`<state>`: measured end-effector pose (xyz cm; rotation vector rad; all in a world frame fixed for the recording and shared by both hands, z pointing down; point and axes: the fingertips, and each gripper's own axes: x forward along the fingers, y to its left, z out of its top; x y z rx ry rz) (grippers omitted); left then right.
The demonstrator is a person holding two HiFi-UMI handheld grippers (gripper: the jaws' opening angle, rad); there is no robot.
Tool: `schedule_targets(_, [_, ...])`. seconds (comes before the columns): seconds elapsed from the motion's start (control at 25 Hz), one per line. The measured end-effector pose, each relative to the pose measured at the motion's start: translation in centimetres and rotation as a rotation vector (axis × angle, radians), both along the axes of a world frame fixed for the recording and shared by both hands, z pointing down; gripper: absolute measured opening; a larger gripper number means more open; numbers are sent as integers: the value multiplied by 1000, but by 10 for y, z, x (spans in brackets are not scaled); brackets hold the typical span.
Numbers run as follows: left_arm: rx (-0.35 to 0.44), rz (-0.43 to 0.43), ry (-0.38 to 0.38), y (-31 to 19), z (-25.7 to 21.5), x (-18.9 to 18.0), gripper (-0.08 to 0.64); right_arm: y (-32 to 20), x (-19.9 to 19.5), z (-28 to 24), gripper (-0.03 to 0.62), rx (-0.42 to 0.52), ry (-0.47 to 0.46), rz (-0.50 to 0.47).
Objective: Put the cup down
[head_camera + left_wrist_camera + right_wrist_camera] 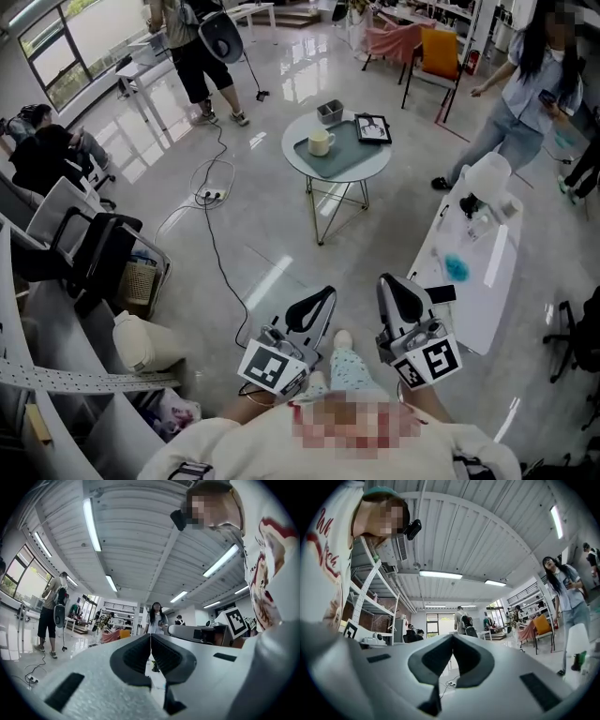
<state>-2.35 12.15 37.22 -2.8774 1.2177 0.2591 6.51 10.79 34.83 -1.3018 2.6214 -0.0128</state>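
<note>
Head view: the cream cup stands upright near the left edge of the round worktop. A grey box and a black-framed panel lie toward its far edge. Both tongs are held low by the person's body, well apart from the worktop. The left tongs and the right tongs are each clenched tip to tip, with nothing between them.

Ahead of you, round table carries a cup at its left side, grey box and black-framed tablet along its far edge.
</note>
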Motion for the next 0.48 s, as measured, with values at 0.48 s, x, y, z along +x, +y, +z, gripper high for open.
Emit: schedule_targets(0.48, [2,9,36,41,-21,19,17,46,14,-3,29,-1,-2,2])
